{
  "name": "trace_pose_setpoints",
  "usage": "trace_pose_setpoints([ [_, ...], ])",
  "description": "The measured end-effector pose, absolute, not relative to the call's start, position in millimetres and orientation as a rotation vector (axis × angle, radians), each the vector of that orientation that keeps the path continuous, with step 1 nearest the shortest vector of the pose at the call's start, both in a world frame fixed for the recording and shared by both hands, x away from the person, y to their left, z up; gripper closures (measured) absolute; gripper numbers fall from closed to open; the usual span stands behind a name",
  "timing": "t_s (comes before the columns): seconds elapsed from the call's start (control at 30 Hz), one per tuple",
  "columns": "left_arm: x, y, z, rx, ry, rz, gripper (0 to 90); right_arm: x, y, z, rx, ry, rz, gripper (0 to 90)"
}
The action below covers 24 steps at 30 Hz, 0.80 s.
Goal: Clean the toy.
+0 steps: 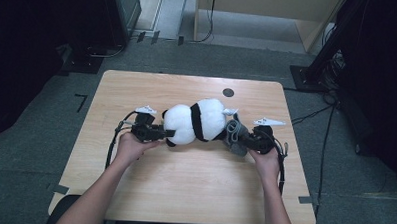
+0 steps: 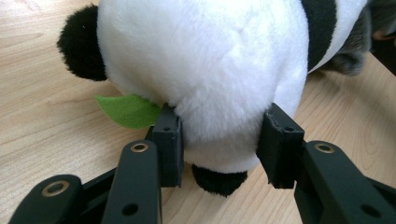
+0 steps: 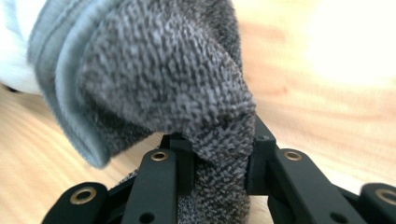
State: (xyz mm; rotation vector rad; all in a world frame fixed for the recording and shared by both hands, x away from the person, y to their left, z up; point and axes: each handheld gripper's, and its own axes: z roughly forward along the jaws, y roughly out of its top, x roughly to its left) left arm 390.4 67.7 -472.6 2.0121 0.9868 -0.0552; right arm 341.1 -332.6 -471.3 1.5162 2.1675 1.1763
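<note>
On the table (image 1: 133,190), the panda toy (image 1: 193,120) lay across the middle, its white end clamped between the left gripper's (image 1: 169,133) fingers (image 2: 169,140). Beside the panda's other end, the right gripper's (image 1: 235,138) fingers (image 3: 180,158) were pinched shut on a grey sock (image 3: 163,79), a green felt leaf (image 2: 128,110) poking out under the panda.

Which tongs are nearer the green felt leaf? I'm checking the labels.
Left. The left tongs pinch the panda plush right beside the leaf; the right tongs grip the grey sock at the plush's far end.
</note>
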Motion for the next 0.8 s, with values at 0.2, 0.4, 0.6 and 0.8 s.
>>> trace_pose_setpoints([
  [0.2, 390.5, 67.8, -472.9, 2.008, 0.987, -0.055, 56.8, 319.7, -314.7, -428.7, 1.323, 2.129, 1.349, 72.0],
  [0.4, 390.7, 67.8, -473.0, 1.999, 0.991, -0.059, 56.9, 313.1, -278.5, -417.9, 1.183, 2.219, 1.363, 72.0],
  [0.6, 390.1, 66.7, -472.7, 1.991, 0.998, -0.059, 57.0, 311.9, -232.7, -425.5, 1.047, 2.345, 1.408, 72.0],
  [0.8, 389.5, 67.1, -473.1, 1.984, 1.001, -0.06, 56.9, 311.1, -181.6, -447.1, 0.892, 2.54, 1.457, 72.0],
])
